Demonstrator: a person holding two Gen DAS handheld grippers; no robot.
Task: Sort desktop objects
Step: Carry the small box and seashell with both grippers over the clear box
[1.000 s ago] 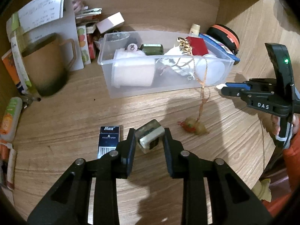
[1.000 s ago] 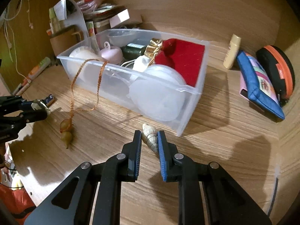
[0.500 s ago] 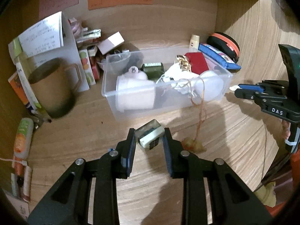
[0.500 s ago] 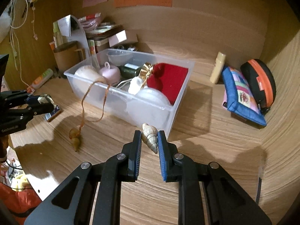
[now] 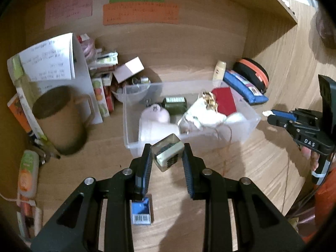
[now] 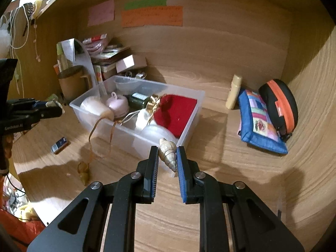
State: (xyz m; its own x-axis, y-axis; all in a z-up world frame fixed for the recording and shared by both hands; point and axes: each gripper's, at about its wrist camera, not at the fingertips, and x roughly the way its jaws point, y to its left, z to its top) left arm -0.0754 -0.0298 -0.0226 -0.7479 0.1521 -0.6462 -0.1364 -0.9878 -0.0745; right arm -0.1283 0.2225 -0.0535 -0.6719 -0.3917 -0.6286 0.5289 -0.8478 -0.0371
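My left gripper (image 5: 167, 151) is shut on a small clear cube (image 5: 168, 154) with a dark inset, held in the air just before the clear plastic bin (image 5: 126, 115). In the right wrist view my right gripper (image 6: 167, 153) is shut on a spiral seashell (image 6: 167, 154), held above the desk near the bin's (image 6: 200, 99) front right corner. The bin holds a red pouch (image 6: 178, 113), a pink round case, a dark green bottle and white things. A gourd charm (image 6: 84, 173) lies on the desk, its cord running up over the bin's wall.
A blue staple box (image 5: 141, 210) lies under my left fingers. A brown mug (image 5: 61, 119), papers and small boxes crowd the back left. A blue pouch (image 6: 260, 121), a black and orange case (image 6: 279, 103) and a cream tube (image 6: 234, 92) stand at the right.
Both grippers have risen from the desk with the cube and the shell still held. The bin and the wall notes show from higher up, and the staple box has slid under my left fingers.
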